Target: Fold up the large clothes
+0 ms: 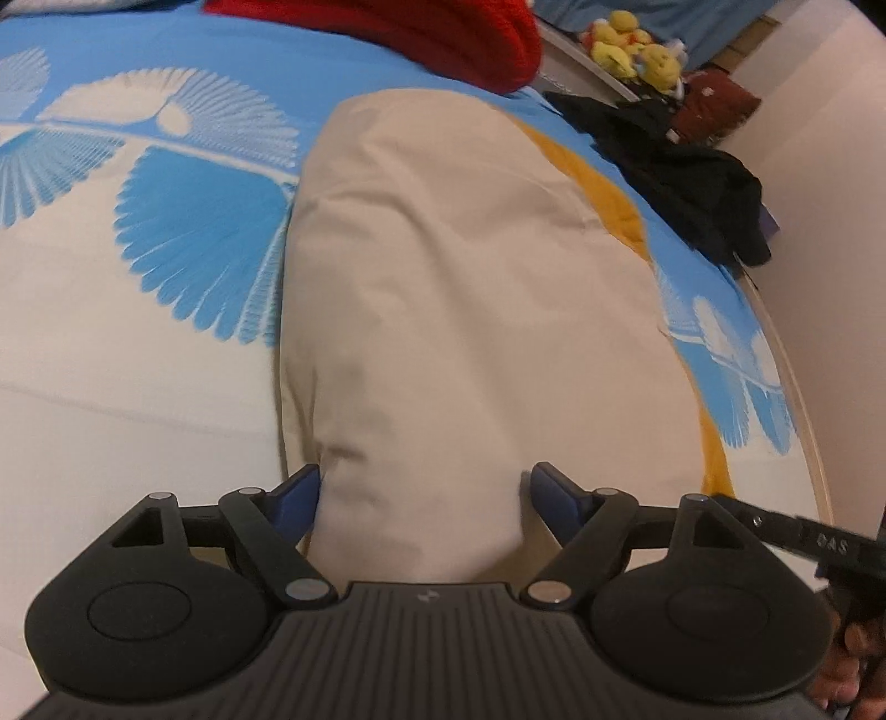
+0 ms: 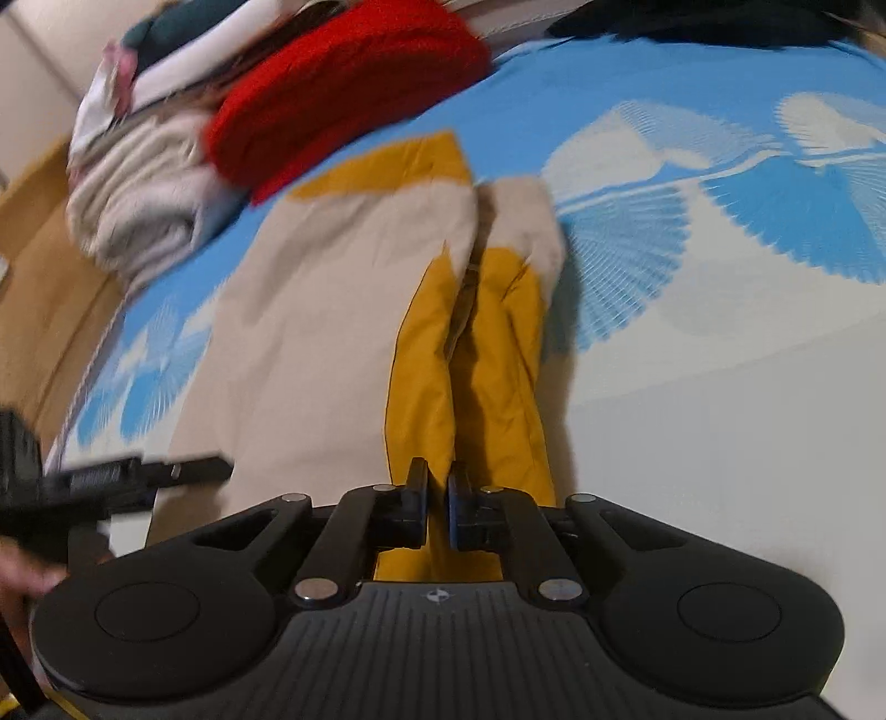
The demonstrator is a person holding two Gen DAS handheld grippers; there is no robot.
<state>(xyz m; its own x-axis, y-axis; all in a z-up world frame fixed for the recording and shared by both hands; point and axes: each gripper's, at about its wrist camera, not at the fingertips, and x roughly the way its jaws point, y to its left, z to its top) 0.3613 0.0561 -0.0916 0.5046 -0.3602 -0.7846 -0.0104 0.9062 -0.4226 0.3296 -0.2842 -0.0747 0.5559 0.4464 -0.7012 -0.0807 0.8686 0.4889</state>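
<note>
A large beige garment [image 1: 470, 310] with a mustard yellow side lies on the blue and white bedspread [image 1: 138, 238]. My left gripper [image 1: 423, 493] is open, its blue-padded fingers standing on either side of the garment's near edge. In the right wrist view the same garment [image 2: 332, 310] shows beige on the left and a yellow fold [image 2: 470, 360] in the middle. My right gripper [image 2: 437, 498] is shut on the near end of the yellow fold.
A red knitted item [image 1: 443, 33] lies at the far end of the bed, next to a cream folded pile [image 2: 138, 199]. A black garment [image 1: 681, 171] lies at the right bed edge, with yellow plush toys [image 1: 637, 44] beyond it. A wall [image 1: 830, 194] runs along the right.
</note>
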